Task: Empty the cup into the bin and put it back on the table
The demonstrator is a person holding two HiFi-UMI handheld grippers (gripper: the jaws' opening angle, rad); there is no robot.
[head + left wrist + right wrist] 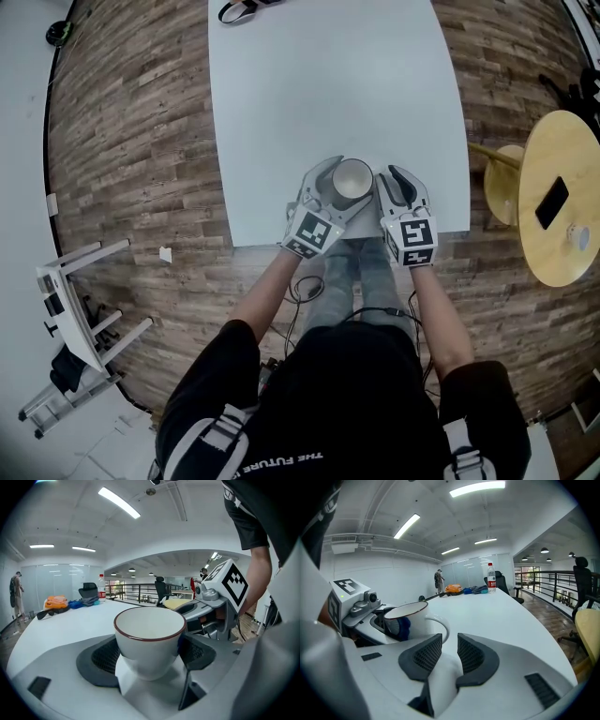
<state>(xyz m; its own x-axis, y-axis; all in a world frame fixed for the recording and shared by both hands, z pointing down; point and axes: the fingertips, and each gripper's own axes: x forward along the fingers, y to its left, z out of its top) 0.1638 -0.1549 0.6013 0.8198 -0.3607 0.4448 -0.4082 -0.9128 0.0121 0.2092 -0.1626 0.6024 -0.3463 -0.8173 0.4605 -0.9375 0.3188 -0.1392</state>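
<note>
A white cup [352, 179] with a dark red rim stands at the near edge of the white table [328, 84]. My left gripper [345, 187] is shut on the cup [149, 639], a dark pad against each side. What shows of the cup's inside is plain white. My right gripper [401, 180] sits just right of the cup. In the right gripper view its pads [471, 656] stand nearly together with nothing between them, and the cup's handle [438, 625] points toward them. No bin is in view.
A round wooden side table [562, 244] with a phone [551, 202] and a wooden stool [506, 183] stand to the right. A white rack [70, 319] lies on the floor at the left. A water bottle [491, 578] and clothes rest at the table's far end.
</note>
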